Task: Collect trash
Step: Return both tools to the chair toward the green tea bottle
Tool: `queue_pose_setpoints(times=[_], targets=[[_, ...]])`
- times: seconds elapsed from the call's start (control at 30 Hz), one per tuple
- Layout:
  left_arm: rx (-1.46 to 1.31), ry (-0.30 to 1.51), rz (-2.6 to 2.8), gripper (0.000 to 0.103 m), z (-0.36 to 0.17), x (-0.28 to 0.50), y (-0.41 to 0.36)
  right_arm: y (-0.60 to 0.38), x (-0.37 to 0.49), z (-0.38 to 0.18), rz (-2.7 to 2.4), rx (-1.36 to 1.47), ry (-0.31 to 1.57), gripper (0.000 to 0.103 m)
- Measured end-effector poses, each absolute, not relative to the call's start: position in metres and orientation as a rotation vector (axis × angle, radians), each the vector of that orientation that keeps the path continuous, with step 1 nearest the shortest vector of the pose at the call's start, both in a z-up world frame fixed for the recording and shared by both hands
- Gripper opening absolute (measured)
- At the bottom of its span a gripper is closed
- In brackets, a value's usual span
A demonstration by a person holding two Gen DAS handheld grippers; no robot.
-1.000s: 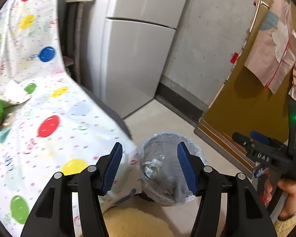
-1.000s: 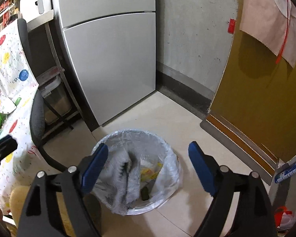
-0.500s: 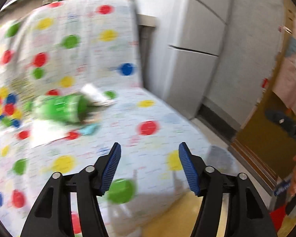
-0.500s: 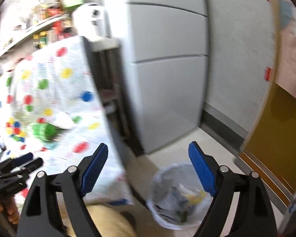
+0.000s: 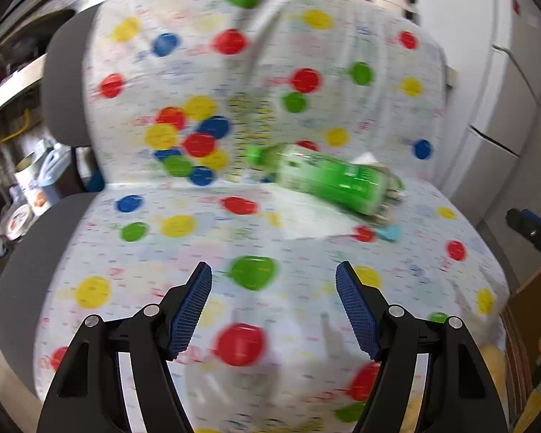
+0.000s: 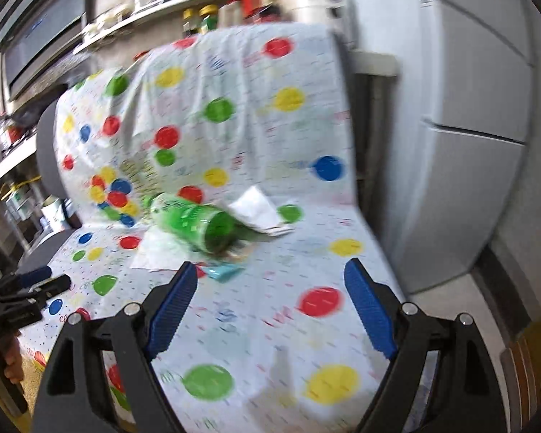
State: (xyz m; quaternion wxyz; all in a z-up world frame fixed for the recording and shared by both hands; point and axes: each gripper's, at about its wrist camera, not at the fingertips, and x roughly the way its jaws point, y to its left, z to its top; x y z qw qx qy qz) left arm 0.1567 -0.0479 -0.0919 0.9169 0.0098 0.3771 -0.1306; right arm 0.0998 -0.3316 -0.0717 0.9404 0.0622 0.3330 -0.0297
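Note:
A green plastic bottle [image 5: 328, 182] lies on its side on the chair seat, on the polka-dot cover [image 5: 162, 245]; it also shows in the right wrist view [image 6: 194, 225]. Crumpled white paper [image 6: 258, 213] lies behind it, and a small light-blue scrap [image 6: 221, 272] lies in front of it. My left gripper [image 5: 274, 308] is open and empty, hovering over the seat's front, short of the bottle. My right gripper [image 6: 268, 306] is open and empty, over the seat to the right of the bottle. The trash bin is out of view.
The chair back [image 5: 270, 72] rises behind the bottle. A grey fridge [image 6: 469, 126] stands to the right. Shelves with jars and bottles [image 6: 198, 7] run behind the chair. Containers [image 5: 36, 180] sit on the floor at the left.
Both grippers have swung left, away from the trash bin on the floor, and now face the chair seat with the bottle. Both have stayed open and empty.

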Motion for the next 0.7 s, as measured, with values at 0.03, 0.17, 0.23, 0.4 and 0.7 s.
queue_pose_setpoints(times=[0.03, 0.17, 0.23, 0.4, 0.7], targets=[[0.013, 0.779, -0.252, 0.072, -0.093, 0.160, -0.040, -0.327, 0.112, -0.078, -0.043, 0.122, 0.693, 0.082], [-0.009, 0.794, -0.197, 0.072, -0.099, 0.177, -0.018, -0.309, 0.159, -0.105, 0.038, 0.090, 0.750, 0.082], [-0.018, 0.802, -0.182, 0.072, -0.102, 0.185, -0.012, -0.303, 0.178, -0.116, 0.087, 0.085, 0.783, 0.082], [-0.014, 0.826, -0.173, 0.072, -0.115, 0.204, -0.013, -0.299, 0.226, -0.144, 0.171, 0.099, 0.860, 0.082], [0.000, 0.852, -0.178, 0.072, -0.131, 0.226, -0.021, -0.301, 0.277, -0.167, 0.275, 0.182, 0.916, 0.088]])
